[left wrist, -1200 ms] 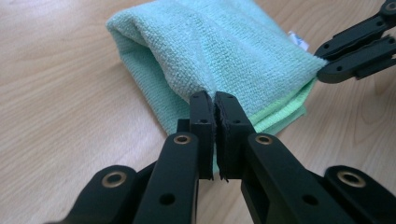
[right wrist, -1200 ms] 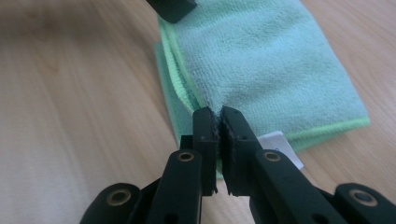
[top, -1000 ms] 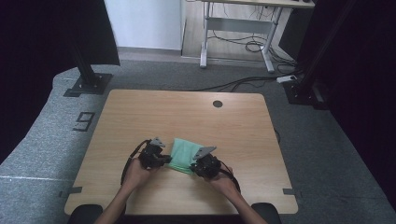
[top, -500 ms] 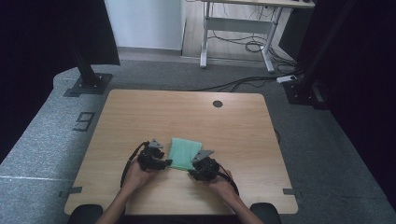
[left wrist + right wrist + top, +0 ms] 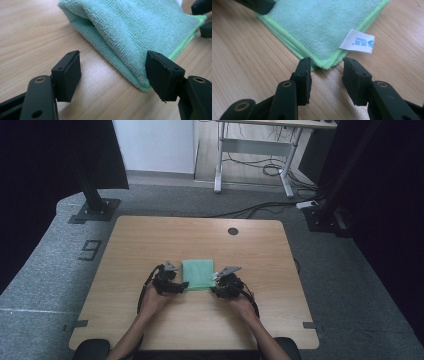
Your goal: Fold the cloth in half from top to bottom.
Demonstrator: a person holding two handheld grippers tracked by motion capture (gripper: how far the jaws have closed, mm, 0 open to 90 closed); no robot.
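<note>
A folded green cloth lies flat on the wooden table, with my two grippers at its near corners. My left gripper is open; its jaws have just been opening. In the left gripper view the cloth's folded edge runs between the spread left gripper jaws, which do not press on it. My right gripper is open too and has just been opening. The right gripper jaws stand on either side of the cloth's stitched corner, beside a white label.
The table has a round cable hole near its far edge. Bare wood lies all around the cloth. Beyond the table are black stand bases and a desk frame with cables on the grey floor.
Both grippers have let go of the cloth, which now rests flat on the table. The hands have drawn slightly back and apart, towards the cloth's near corners.
</note>
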